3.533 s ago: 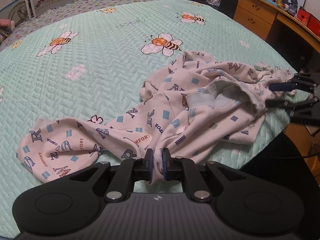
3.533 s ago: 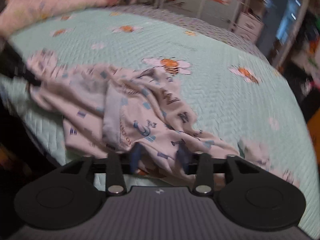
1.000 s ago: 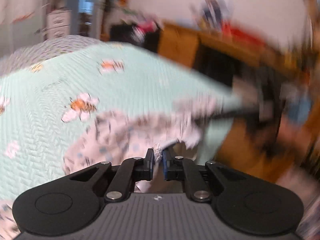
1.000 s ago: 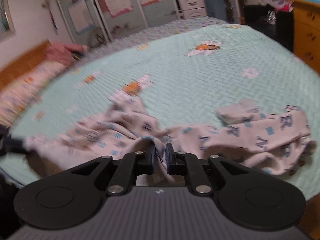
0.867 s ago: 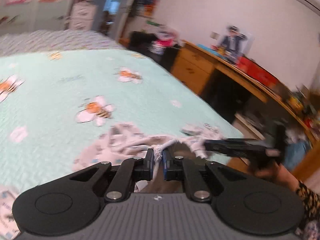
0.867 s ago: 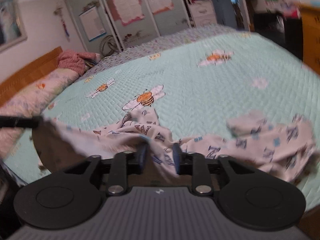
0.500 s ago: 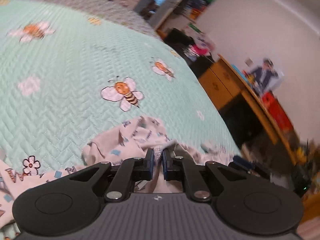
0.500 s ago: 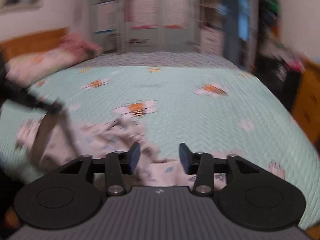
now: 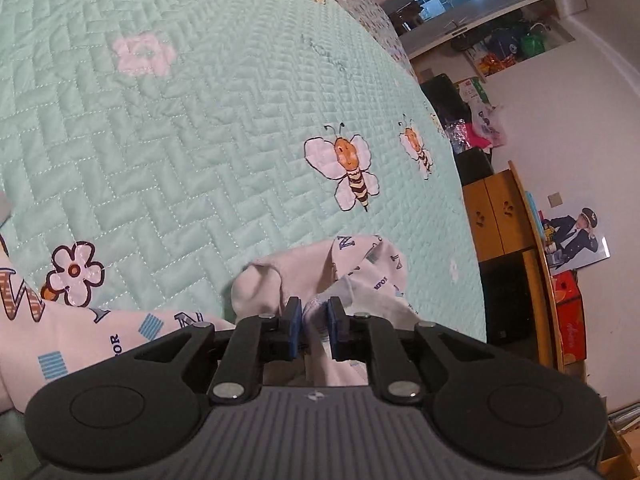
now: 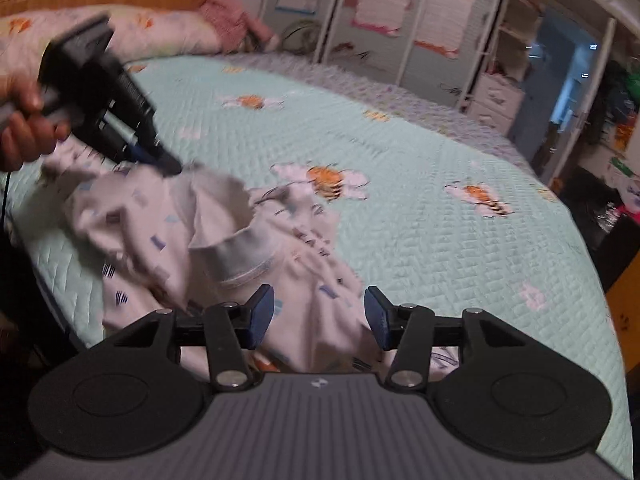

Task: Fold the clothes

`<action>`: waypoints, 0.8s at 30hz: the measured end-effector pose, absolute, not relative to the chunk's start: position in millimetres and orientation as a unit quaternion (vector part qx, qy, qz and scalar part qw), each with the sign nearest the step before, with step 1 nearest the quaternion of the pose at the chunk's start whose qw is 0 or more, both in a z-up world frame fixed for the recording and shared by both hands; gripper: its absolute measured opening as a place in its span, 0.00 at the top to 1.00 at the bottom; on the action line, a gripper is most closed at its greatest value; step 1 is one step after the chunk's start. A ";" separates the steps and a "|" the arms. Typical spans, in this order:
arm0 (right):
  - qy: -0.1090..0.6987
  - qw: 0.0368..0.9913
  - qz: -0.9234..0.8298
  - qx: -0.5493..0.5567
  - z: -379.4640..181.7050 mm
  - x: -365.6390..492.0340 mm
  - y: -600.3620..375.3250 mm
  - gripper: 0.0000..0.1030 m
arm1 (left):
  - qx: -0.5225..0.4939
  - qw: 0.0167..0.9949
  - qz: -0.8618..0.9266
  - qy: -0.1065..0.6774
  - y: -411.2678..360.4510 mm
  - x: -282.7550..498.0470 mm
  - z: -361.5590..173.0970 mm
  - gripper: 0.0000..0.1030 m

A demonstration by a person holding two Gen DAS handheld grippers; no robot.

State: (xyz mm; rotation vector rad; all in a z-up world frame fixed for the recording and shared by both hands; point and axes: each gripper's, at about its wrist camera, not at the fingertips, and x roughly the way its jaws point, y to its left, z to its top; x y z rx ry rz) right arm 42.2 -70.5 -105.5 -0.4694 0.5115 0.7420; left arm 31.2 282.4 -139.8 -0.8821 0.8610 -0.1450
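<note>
The left gripper (image 9: 313, 322) has narrow jaws, opening, with a fold of the garment (image 9: 360, 276) between them. The right gripper (image 10: 319, 316), jaws wide, grips nothing. The garment lies bunched on the bed (image 9: 200, 120), running toward 10 o'clock; spreading it flat first would help.

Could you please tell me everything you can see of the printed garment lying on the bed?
The garment is soft, pale pink-white cloth printed with dark letters and small blue striped squares, with a plain grey-white ribbed band at one opening. It lies crumpled and unfolded near the edge of the mint quilted bedspread. A fold of it sits between the pads of the left gripper, whose jaws are opening. More cloth lies between the right gripper's open jaws, with no pad pressing on it.
</note>
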 end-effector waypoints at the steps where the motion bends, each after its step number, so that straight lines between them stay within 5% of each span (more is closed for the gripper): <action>1: 0.246 0.873 0.357 -0.225 -106.2 46.1 -66.9 0.49 | -0.413 0.815 -0.069 0.401 282.2 30.9 -138.2 0.84; 5: 0.255 0.892 0.323 -0.187 -114.8 79.4 -53.5 0.49 | -0.421 0.816 -0.076 0.390 283.3 25.7 -132.2 0.76; 12: 0.293 0.920 0.244 0.084 -118.5 119.9 -99.6 0.49 | -0.403 0.828 -0.078 0.382 292.4 1.3 -119.3 0.63; 22: 0.287 0.882 0.336 -0.164 -116.5 85.3 -67.6 0.52 | -0.365 0.830 -0.101 0.410 278.7 -5.2 -130.1 0.62; 23: 0.293 0.876 0.340 -0.175 -118.1 87.0 -63.3 0.55 | -0.359 0.832 -0.103 0.411 276.5 -4.8 -129.7 0.62; 24: 0.299 0.871 0.347 -0.178 -119.1 88.8 -59.6 0.71 | -0.352 0.834 -0.104 0.413 274.4 -4.5 -129.0 0.62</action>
